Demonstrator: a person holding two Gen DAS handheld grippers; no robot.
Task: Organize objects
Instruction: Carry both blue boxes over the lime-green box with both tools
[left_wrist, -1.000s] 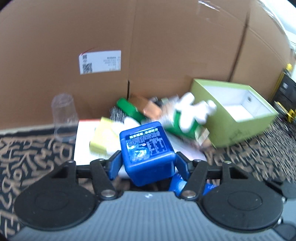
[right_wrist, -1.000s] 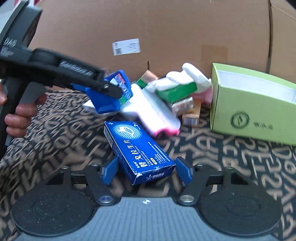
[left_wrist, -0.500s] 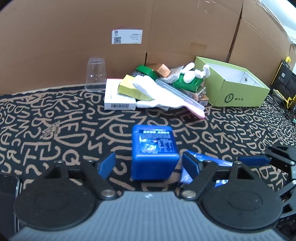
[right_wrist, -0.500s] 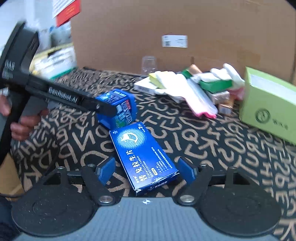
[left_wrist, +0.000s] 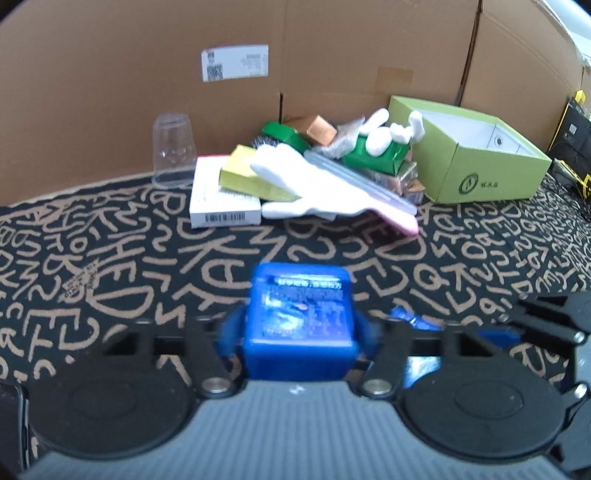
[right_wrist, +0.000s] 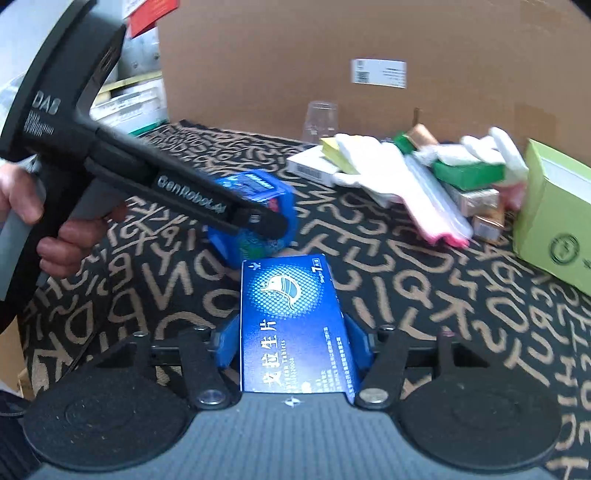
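Blue cube box (left_wrist: 300, 325) clamped in left gripper (left_wrist: 299, 332), tablet box (right_wrist: 295, 325) clamped in right gripper (right_wrist: 291, 339); mid-pickup, next likely carry toward green box (left_wrist: 476, 162).

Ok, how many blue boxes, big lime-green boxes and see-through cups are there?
Blue boxes: 2, the cube box and the flat tablet box
lime-green box: 1
see-through cup: 1
Total: 4

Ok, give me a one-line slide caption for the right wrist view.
Right gripper closed on a blue tablet box while the left gripper clamps a blue cube box above the patterned cloth.
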